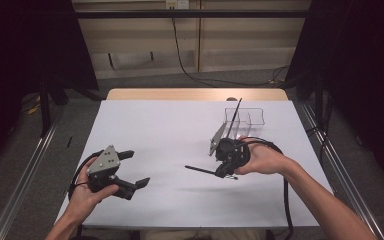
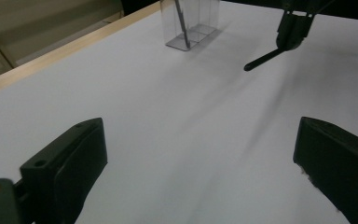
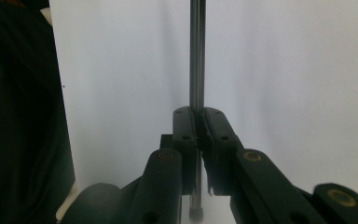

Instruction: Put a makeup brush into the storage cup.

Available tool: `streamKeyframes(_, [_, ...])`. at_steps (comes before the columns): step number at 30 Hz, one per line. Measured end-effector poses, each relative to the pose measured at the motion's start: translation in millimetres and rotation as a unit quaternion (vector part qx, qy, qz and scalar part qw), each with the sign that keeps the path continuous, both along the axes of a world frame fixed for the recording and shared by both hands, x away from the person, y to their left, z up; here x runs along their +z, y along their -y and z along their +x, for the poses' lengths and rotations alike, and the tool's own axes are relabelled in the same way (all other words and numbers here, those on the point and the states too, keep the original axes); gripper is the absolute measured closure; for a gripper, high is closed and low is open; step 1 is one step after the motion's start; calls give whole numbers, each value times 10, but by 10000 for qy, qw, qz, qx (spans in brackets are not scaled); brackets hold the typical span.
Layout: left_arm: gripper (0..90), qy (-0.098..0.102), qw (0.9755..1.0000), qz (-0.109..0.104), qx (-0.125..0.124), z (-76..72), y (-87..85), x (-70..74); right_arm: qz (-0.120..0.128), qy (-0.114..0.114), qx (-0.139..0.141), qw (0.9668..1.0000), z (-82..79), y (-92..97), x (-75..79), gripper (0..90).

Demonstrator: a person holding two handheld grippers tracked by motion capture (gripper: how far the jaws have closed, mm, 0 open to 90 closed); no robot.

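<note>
The right gripper (image 1: 219, 172) is clamping a thin dark rod (image 1: 202, 170), its jaws pressing together on it; the rod is sticking out level to the left above the white tabletop (image 1: 155, 125). The left gripper (image 1: 132, 170) is hovering near the front left with jaws wide apart, holding nothing. A clear compartment box (image 1: 245, 116) is standing farther back, with another dark stick (image 1: 234, 116) leaning in it.

A white sheet covers the table (image 1: 145, 135), leaving a strip of pale wood bare along the far edge. Grey floor (image 1: 75, 125) surrounds it, with metal rails (image 1: 25, 175) running along both sides. Dark curtains (image 1: 25, 45) hang left and right. The beige back wall (image 1: 240, 45) carries a black cable (image 1: 180, 50) trailing down onto the floor.
</note>
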State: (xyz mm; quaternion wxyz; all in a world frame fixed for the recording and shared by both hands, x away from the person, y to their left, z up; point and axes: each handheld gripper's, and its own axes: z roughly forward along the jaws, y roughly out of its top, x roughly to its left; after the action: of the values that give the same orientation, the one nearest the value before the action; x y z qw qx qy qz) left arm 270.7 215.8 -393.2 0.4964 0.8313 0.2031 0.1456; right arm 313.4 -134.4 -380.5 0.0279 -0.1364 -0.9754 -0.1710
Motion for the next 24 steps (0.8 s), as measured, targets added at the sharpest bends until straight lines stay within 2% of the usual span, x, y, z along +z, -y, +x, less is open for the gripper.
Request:
streamKeyframes(2, [38, 33, 10000, 52, 3, 5, 14, 48, 104, 14, -12, 9999, -9, -5, 15, 847])
streamKeyframes(3, [39, 33, 10000, 7, 57, 11, 27, 61, 178, 26, 38, 9998, -8, -7, 17, 847])
streamKeyframes(8, [39, -47, 9999, 52, -76, 51, 121, 89, 127, -14, 119, 9998, -35, -35, -13, 847])
streamKeyframes(11, [35, -161, 9997, 45, -189, 66, 217, 71, 149, -49, 109, 9998, -23, -31, -31, 846])
streamKeyframes(13, [37, -209, 9993, 126, -300, 85, 280, 65, 172, -67, 112, 9998, -20, -30, -31, 846])
streamKeyframes(17, [38, -205, 9987, 178, -422, 120, 407, 81, 219, -93, 120, 9996, 0, -34, -36, 847])
streamKeyframes(20, [38, -161, 9976, 330, -583, 136, 501, 105, 156, -128, 225, 9995, -14, -61, -55, 847])
streamKeyframes(24, [39, -268, 9959, 377, -779, 159, 623, 145, 113, -174, 276, 9994, -41, -116, -72, 847])
